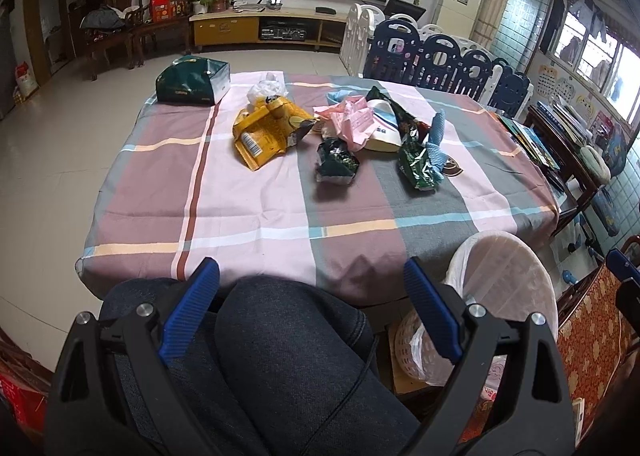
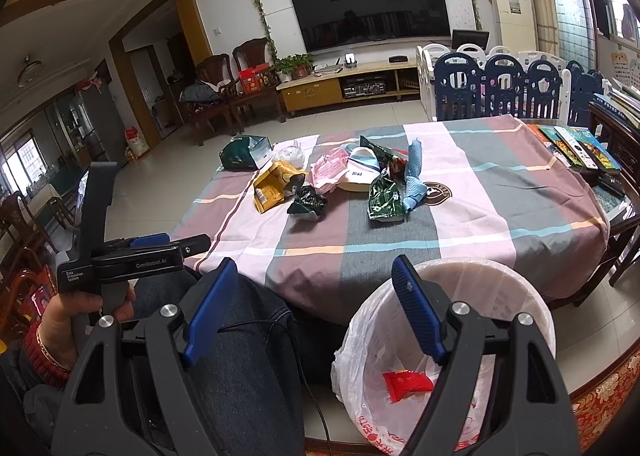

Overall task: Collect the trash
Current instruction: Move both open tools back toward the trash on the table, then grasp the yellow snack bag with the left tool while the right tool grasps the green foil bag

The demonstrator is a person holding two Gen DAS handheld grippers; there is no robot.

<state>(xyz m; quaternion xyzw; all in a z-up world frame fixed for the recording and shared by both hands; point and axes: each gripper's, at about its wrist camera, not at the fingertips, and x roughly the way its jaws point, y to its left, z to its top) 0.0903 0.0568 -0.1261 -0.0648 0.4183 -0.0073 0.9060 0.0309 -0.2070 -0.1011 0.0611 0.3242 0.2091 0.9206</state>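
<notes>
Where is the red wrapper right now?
In the right wrist view, the red wrapper lies inside the lined white bin, lower right, beside the table's near edge.

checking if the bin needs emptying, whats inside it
The bin is lined with a white plastic bag. One red wrapper lies inside near the bottom. The right tongs cover part of the opening, so the rest of the bottom cannot be seen.

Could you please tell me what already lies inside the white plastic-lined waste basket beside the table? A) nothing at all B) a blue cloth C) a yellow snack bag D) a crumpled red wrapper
D: the right wrist view shows a crumpled red wrapper lying inside the white plastic-lined waste basket, while the yellow snack bag and blue cloth lie on the table.
</notes>
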